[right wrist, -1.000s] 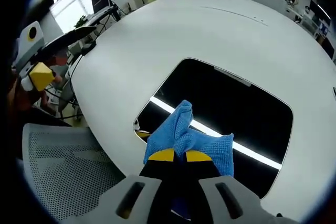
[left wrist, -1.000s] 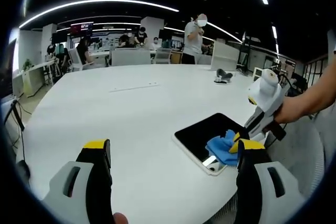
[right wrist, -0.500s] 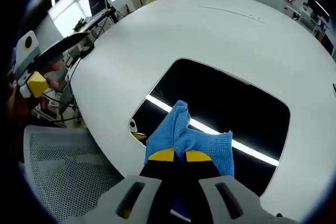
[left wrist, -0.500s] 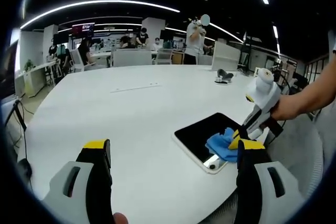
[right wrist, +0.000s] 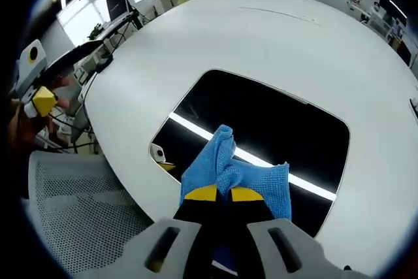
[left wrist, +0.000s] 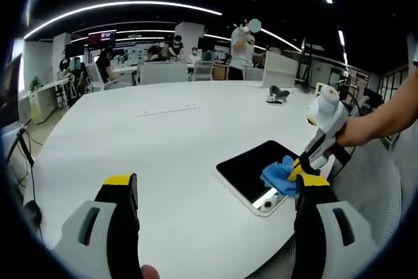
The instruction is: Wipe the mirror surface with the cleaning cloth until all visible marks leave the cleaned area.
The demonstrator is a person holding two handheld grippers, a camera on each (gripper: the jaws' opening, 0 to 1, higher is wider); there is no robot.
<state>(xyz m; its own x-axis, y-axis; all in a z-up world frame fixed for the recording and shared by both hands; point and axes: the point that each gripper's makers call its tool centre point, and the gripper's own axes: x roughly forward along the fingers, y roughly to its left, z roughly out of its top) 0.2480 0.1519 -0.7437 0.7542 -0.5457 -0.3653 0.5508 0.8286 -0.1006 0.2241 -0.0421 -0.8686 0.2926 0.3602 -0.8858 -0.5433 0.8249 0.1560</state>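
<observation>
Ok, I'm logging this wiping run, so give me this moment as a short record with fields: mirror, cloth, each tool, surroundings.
mirror: dark rectangular mirror lying flat on the white table, near its edge
cloth: blue cloth bunched on the mirror, at the end near the table edge
right tool: right tool shut on the cloth, pressing it to the glass
left tool: left tool open, holding nothing, above the table
surroundings: mesh chair beside the table

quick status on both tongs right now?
Left tongs: open, holding nothing, over the white table.
Right tongs: shut on the blue cloth, on the mirror.
</observation>
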